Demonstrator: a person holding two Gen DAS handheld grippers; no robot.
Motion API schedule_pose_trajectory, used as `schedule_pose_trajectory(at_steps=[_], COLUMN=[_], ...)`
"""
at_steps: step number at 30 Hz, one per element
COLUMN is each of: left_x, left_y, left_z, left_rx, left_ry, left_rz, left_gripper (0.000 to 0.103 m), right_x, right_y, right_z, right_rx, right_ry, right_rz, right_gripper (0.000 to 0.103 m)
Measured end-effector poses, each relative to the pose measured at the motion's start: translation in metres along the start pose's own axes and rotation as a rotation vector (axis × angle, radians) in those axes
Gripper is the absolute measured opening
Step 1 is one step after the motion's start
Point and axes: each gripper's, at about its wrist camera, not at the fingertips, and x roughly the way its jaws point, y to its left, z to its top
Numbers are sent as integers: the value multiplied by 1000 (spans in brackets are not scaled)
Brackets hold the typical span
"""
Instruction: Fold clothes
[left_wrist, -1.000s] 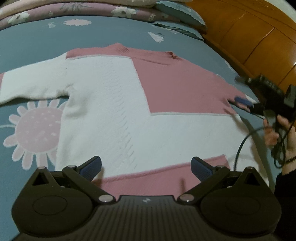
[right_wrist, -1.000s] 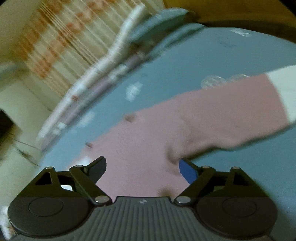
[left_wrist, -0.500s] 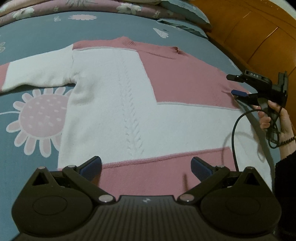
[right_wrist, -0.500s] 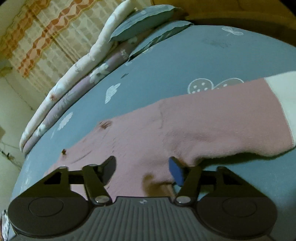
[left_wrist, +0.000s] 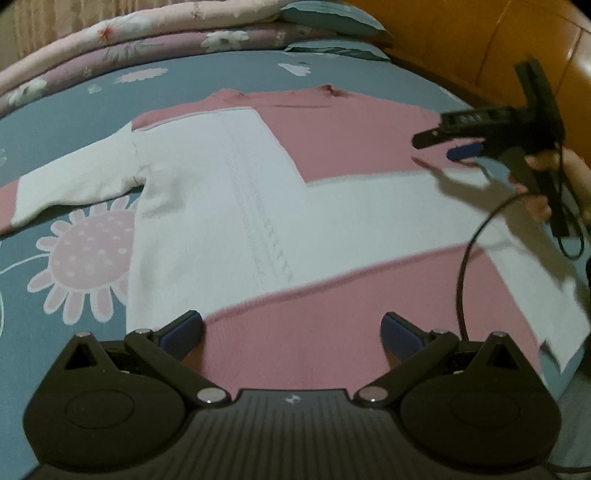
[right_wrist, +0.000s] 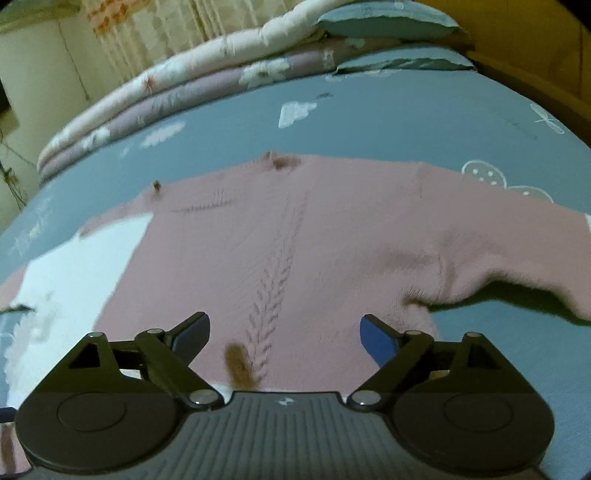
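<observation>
A pink and white knitted sweater (left_wrist: 258, 206) lies spread flat on the blue bedsheet (left_wrist: 74, 110), both sleeves stretched out to the sides. My left gripper (left_wrist: 291, 334) is open above the sweater's pink hem, holding nothing. In the left wrist view my right gripper (left_wrist: 439, 147) hangs over the sweater's right side, held by a hand (left_wrist: 554, 173). In the right wrist view the right gripper (right_wrist: 284, 334) is open over the pink chest panel of the sweater (right_wrist: 295, 240); its pink right sleeve (right_wrist: 517, 258) runs off to the right.
Folded floral quilts (left_wrist: 147, 33) and blue pillows (left_wrist: 332, 18) are piled at the far end of the bed. A wooden headboard (left_wrist: 480, 44) stands at the right. A black cable (left_wrist: 465, 258) hangs from the right gripper across the sweater.
My right gripper has opened wider and swung from the armpit area toward the chest panel. The left gripper has drawn back a little toward the hem, still open.
</observation>
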Motion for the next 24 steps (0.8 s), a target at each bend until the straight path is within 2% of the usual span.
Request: schedule_pose_trajectory(at_steps=[6,10,12,17,19,24], left_x=[-20,-35,-31,-8,-15,-29], left_y=[-12,-17,-16,-10,-11,-7], left_z=[-25,-18,-11,-17,-26,-42], left_rx=[67,97,82,-10,-16,-26], left_ry=[26,-43,-61,0,-27,-14], left_rz=[4,-8,-31,-46,-43,-59], left_gripper=[102,102,102,102,102,102], right_x=[-1,-11,-24,-62,-74,-63], right_y=[-2,-1,6,29,35,42], right_z=[-1,-2,-5,-21,-33,-47], right_rx=[21,70,98,97,104,77], right_ry=[-7,-29,-52,-147,-179,-154], right_rz=[10,17,22,24,22,23], right_gripper=[97,97,97,99,101,101])
